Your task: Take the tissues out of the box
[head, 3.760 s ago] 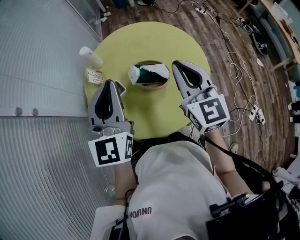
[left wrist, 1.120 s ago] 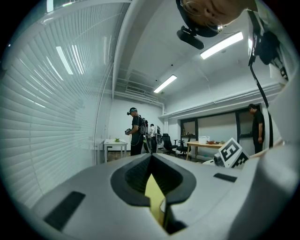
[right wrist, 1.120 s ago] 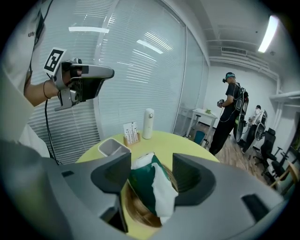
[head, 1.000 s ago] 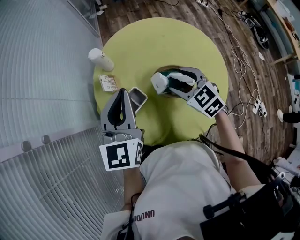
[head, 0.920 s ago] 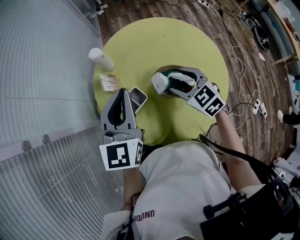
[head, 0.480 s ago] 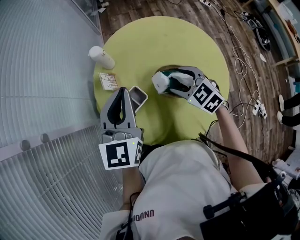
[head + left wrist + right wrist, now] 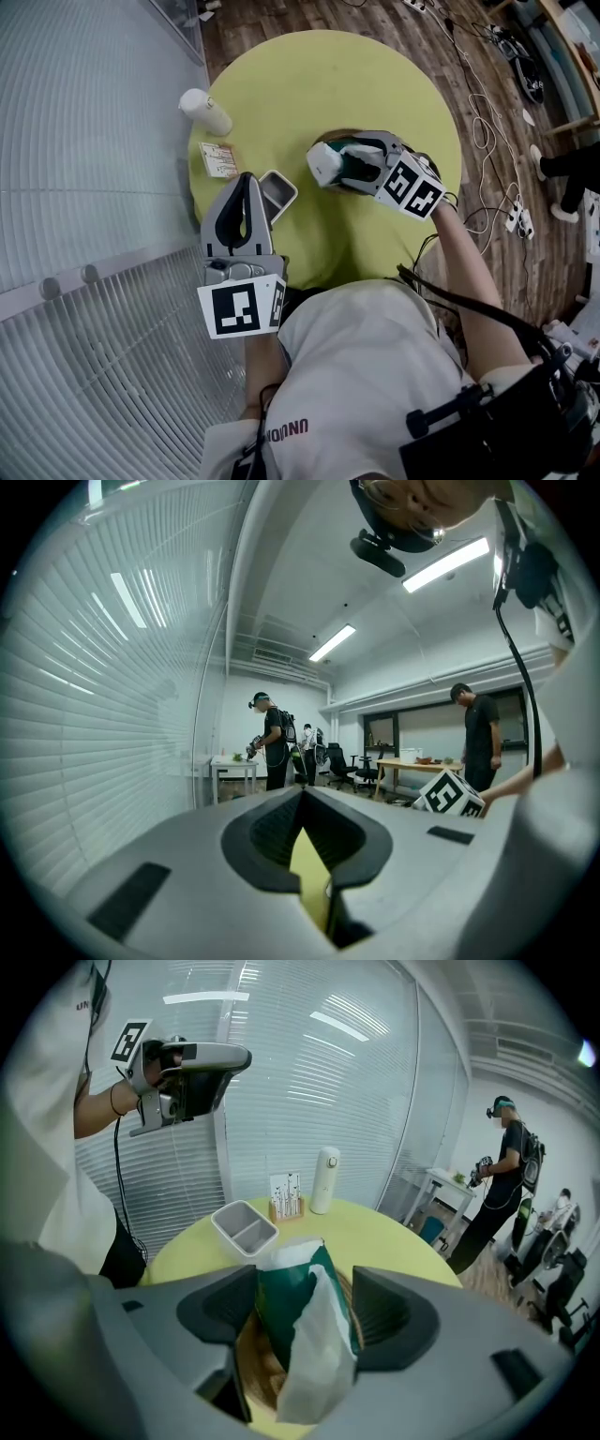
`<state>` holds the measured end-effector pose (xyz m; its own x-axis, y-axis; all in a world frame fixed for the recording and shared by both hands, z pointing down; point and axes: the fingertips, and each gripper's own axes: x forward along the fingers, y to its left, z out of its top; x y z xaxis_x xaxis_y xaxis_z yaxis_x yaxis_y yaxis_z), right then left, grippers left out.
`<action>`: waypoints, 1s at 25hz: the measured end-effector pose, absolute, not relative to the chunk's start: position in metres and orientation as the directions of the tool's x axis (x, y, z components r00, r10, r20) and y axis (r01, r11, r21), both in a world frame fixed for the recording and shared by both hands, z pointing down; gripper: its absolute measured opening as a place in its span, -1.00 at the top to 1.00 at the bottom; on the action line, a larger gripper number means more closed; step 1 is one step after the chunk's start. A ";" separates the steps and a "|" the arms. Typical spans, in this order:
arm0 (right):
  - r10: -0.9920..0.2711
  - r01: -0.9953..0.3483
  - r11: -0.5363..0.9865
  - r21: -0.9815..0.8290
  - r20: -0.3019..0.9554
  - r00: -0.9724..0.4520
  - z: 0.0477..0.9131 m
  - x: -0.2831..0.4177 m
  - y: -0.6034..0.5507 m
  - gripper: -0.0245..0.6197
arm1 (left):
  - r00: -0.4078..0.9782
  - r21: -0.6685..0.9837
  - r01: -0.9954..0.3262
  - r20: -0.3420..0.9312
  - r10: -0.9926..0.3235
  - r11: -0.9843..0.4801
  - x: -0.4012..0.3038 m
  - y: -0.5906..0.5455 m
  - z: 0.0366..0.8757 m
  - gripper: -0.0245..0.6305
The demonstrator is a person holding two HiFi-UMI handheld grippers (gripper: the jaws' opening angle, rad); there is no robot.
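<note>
Fingers (image 7: 394, 1316) of the right gripper (image 7: 307, 1312) have just been opening and straddle, released, the green tissue box (image 7: 279, 1321) on the yellow surface (image 7: 384, 1234). Centre on the protruding white tissue (image 7: 319, 1363), pinch it alone, lift straight up. The left gripper (image 7: 246, 187) is clenched, empty.

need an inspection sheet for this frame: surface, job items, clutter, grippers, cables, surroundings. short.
Surface: round yellow-green table, mostly bare.
Job's things: green tissue pack lying in a brown tray; a white tissue sticks out of the pack.
Clutter: white bottle, card stand, grey two-compartment bin, all on the table's left side, apart from the pack.
Grippers: right gripper open, jaws have just been opening, tissue pack between them; left gripper shut, empty.
Cables: loose cables and a power strip on the floor; none on the table.
Surroundings: wood floor, blinds at left, other people farther off.
</note>
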<state>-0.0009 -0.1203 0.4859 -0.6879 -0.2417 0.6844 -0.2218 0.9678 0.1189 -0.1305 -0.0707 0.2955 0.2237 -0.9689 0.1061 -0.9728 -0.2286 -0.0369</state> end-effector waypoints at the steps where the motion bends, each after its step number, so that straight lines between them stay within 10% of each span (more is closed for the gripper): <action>1: -0.237 -0.217 0.969 0.118 0.688 -0.686 0.487 -0.001 -0.121 -0.09 | 0.222 -0.036 -0.973 0.107 -0.969 -0.227 -0.131 -0.071 0.296 0.89; 25: -0.111 -0.095 0.993 0.063 0.733 -0.671 0.503 -0.012 -0.124 -0.13 | 0.201 -0.034 -0.978 0.113 -0.973 -0.206 -0.137 -0.068 0.296 0.89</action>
<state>-0.0120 -0.1245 0.5030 -0.6715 -0.1107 0.7327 -0.0953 0.9935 0.0628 -0.1366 -0.0681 0.2958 0.2007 -0.9731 0.1130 -0.9780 -0.2056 -0.0338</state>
